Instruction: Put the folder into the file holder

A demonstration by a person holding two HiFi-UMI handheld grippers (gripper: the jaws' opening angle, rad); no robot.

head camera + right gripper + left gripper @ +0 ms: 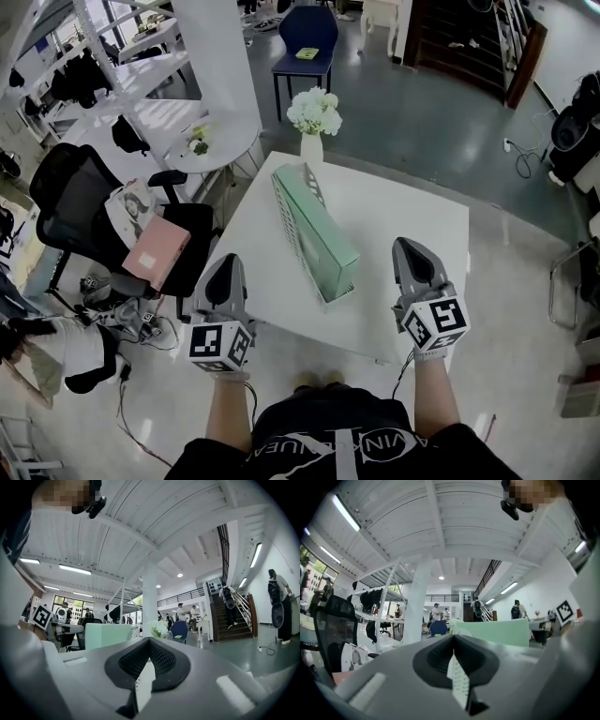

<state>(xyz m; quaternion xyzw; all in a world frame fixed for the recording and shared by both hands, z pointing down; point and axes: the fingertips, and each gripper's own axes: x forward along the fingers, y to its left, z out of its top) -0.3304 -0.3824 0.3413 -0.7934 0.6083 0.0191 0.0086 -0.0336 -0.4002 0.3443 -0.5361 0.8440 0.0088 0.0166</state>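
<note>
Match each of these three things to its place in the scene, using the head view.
Things:
1. file holder
2. pink folder
3. flower vase

Places:
A. on the seat of the black chair
B. at the far edge of the table
C. in the middle of the table

Pairs: 1-C, 2-A, 3-B

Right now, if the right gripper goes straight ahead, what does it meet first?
Probably the flower vase at the far edge of the table, passing right of the file holder; depth is unclear.
</note>
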